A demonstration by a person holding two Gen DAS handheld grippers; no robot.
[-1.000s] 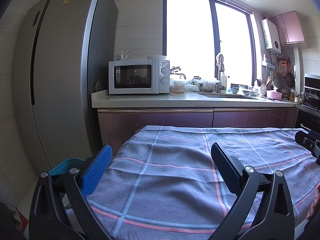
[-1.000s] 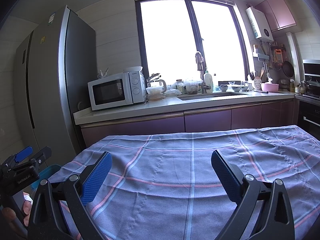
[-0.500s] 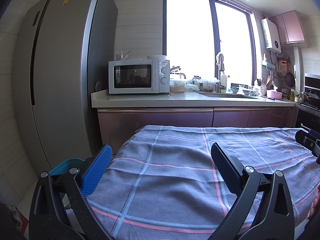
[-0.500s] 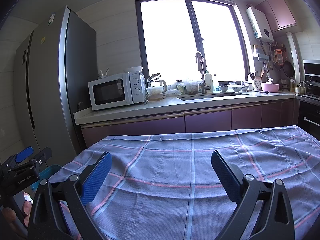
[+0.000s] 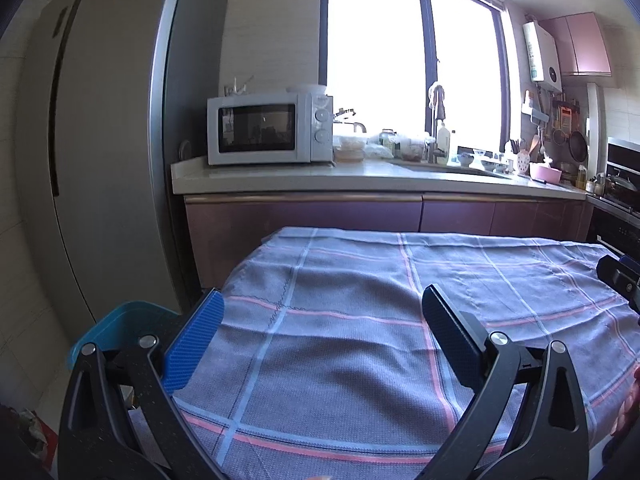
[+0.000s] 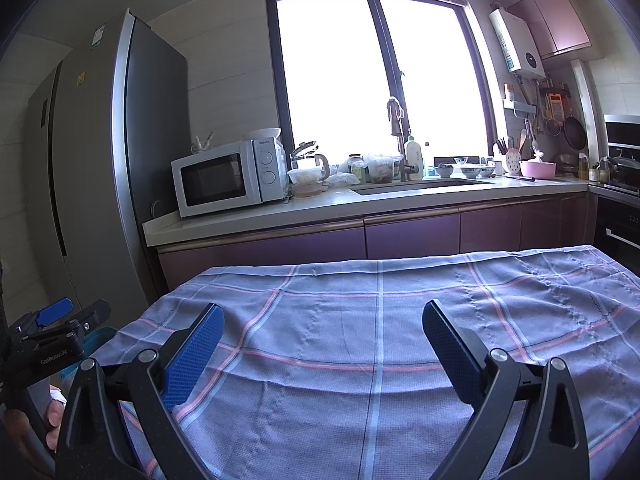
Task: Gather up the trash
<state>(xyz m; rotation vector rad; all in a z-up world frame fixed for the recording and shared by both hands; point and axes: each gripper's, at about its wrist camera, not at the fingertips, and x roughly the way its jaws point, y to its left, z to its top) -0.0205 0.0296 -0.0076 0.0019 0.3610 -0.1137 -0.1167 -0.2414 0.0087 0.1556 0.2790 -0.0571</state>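
Jaws spread wide and holding nothing, left hand-held gripper [image 5: 320, 334] and right hand-held gripper [image 6: 320, 338] hover over the checked cloth [image 6: 380, 320].

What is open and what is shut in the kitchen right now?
left hand-held gripper: open, holding nothing
right hand-held gripper: open, holding nothing
microwave: door shut
fridge: doors shut
lower cabinets: shut
checked cloth: spread flat on the table
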